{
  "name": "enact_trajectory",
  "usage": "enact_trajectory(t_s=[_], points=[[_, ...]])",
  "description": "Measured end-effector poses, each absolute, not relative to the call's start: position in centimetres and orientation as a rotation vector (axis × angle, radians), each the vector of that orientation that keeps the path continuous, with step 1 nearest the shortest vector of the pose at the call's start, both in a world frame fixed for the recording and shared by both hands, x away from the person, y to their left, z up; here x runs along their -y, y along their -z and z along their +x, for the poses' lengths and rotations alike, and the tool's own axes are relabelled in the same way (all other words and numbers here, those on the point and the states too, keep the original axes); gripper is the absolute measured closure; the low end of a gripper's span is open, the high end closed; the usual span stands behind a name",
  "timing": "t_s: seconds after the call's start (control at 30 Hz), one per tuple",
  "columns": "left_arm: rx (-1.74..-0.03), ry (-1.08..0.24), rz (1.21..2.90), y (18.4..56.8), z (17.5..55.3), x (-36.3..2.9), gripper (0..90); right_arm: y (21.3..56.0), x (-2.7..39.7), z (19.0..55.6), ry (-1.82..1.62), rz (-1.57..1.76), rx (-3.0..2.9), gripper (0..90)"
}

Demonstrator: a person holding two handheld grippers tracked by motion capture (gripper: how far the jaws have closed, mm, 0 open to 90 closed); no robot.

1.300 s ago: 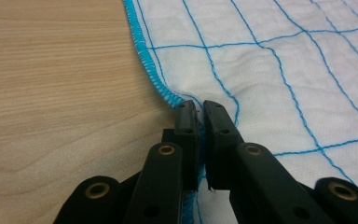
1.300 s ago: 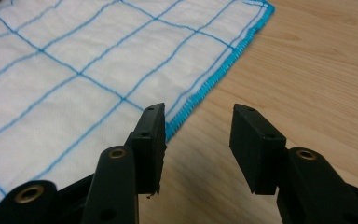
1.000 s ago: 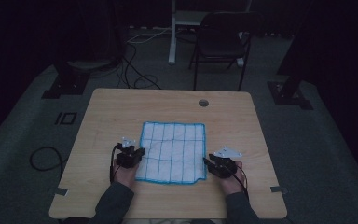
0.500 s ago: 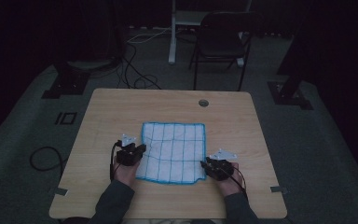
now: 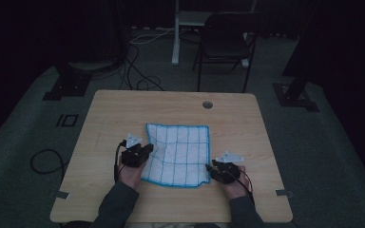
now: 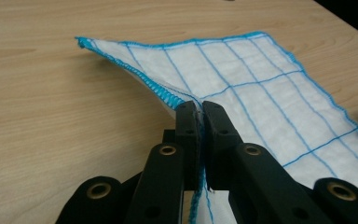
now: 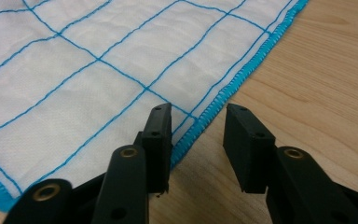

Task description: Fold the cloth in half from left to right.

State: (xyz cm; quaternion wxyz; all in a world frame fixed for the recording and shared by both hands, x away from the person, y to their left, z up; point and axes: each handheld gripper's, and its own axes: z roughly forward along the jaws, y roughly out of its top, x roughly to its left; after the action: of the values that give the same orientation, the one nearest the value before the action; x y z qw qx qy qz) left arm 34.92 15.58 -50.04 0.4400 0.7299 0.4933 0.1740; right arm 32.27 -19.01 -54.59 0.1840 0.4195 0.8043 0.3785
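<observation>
A white cloth [image 5: 178, 152] with a blue grid and blue hem lies on the wooden table [image 5: 123, 109]. My left gripper [image 5: 147, 148] is shut on the cloth's left hem [image 6: 168, 95]. The pinched edge is raised off the wood in a ridge, as the left gripper view [image 6: 199, 109] shows. My right gripper [image 5: 213, 167] sits low at the cloth's near right edge. Its jaws have just been opening and stand apart [image 7: 198, 114]. They straddle the blue hem [image 7: 233, 79] without pressing on it.
A round cable hole [image 5: 207, 104] sits near the table's far edge. Beyond the table stand a dark chair [image 5: 225, 42] and a white post [image 5: 176, 33], with cables [image 5: 138, 76] on the floor. Bare wood surrounds the cloth.
The left gripper has risen slightly with the cloth's left edge in it. The right gripper has stayed put and its jaws have spread apart.
</observation>
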Motion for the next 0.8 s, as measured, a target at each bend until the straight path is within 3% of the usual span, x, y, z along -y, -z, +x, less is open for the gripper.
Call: enact_trajectory(t_s=[0.8], points=[[-1.112,-0.431,1.817,47.4,34.9,-13.1,87.6,54.6,19.2,32.4,-1.06,1.209,-2.264,58.5]])
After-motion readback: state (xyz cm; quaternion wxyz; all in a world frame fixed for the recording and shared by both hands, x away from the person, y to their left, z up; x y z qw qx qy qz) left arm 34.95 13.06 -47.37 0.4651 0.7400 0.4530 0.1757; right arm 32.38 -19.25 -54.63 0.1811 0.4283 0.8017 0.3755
